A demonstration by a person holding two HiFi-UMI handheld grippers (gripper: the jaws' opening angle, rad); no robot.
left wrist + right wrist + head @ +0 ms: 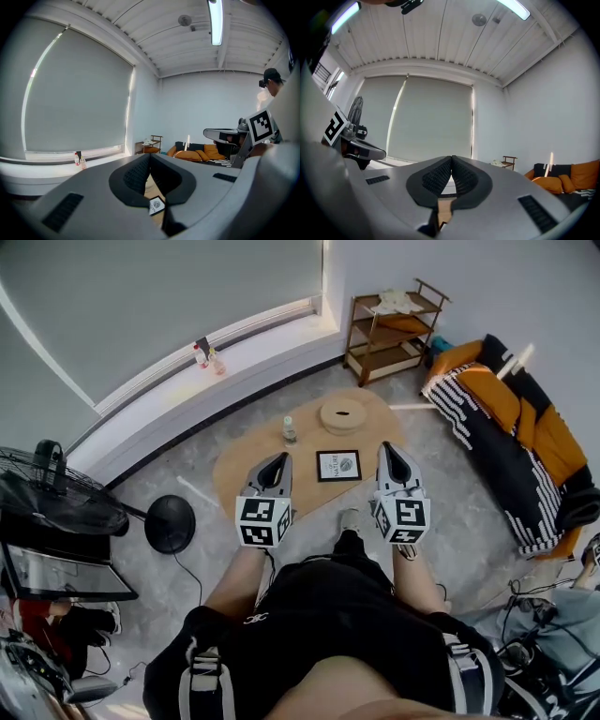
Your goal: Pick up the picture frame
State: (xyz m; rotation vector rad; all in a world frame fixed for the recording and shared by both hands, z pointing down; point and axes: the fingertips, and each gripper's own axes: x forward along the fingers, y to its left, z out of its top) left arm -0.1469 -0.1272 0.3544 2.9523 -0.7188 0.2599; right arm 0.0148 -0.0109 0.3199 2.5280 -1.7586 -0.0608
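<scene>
Picture frame: flat near the front edge of the wooden surface, bare wood around it (small bottle behind).
Left gripper: jaws pressed together, empty, left of the frame.
Right gripper: jaws closed, empty, right of it.

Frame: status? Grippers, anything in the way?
Left gripper and right gripper shut, empty. Frame flat on table, untouched, seen between them. Bottle and wooden disc behind it, nothing blocking.

Low wooden table bearing picture frame, small bottle, round wooden disc
</scene>
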